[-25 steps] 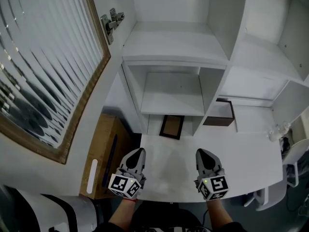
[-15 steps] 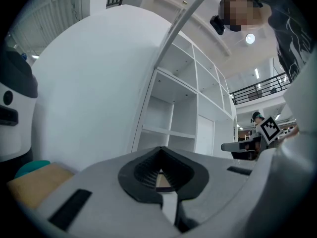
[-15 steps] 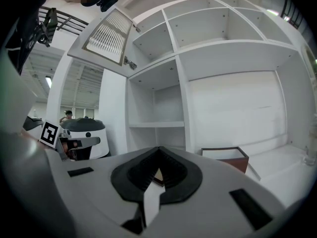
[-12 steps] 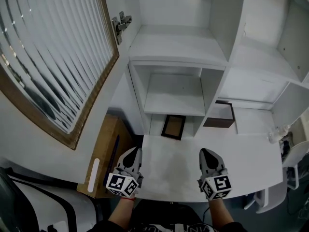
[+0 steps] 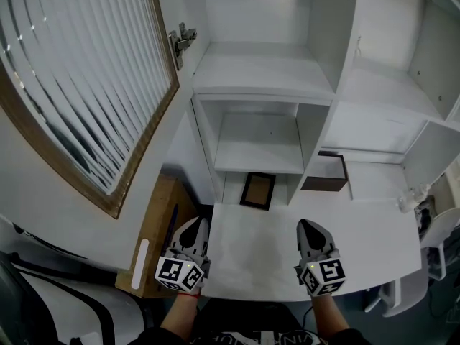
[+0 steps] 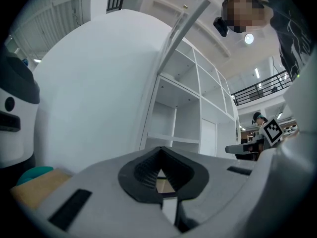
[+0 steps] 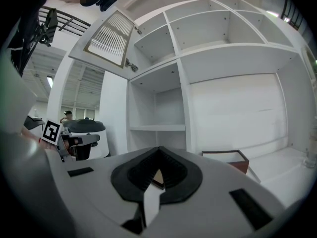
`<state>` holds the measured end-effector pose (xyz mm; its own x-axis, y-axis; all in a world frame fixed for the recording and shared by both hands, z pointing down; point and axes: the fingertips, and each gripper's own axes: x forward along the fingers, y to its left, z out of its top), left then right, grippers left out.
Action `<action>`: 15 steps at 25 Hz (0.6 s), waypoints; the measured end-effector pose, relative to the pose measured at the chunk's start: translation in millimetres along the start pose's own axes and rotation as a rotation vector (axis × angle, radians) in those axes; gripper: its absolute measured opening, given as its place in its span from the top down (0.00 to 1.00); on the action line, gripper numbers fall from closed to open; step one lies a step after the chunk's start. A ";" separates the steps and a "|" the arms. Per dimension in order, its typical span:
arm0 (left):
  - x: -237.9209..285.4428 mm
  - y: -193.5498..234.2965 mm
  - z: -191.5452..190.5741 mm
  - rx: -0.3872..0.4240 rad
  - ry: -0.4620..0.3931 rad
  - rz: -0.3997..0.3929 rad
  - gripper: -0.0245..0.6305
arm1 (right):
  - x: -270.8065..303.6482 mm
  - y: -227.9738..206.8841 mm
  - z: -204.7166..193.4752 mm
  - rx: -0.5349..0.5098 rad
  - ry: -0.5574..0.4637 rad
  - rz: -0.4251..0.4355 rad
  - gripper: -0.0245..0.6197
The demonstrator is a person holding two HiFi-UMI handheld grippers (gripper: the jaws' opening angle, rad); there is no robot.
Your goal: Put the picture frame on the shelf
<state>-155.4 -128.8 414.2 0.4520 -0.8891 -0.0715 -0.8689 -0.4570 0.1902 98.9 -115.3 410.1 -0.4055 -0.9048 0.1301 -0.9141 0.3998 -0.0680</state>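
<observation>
Frame [image 5: 257,190], a dark-rimmed tan rectangle, lay in the white shelf's [image 5: 262,70] bottom cubby; left gripper [image 5: 198,226] and right gripper [image 5: 307,228] jaws were pressed together.

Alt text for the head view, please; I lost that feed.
A small picture frame sits at the back of a white desk, under white shelves. The left gripper and right gripper are shut and empty at its front edge.

Dark-rimmed picture frame [image 5: 257,190], in lowest bay, beneath white shelf [image 5: 260,148]
</observation>
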 end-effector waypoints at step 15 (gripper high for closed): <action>-2.1 7.3 1.7 -0.002 -0.008 0.018 0.96 | 2.4 -2.6 -3.6 0.020 0.001 -0.017 0.96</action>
<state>-163.0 -130.3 414.1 0.4350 -0.8972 -0.0761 -0.8762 -0.4412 0.1939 100.3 -118.0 414.2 -0.3902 -0.9112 0.1324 -0.9203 0.3817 -0.0853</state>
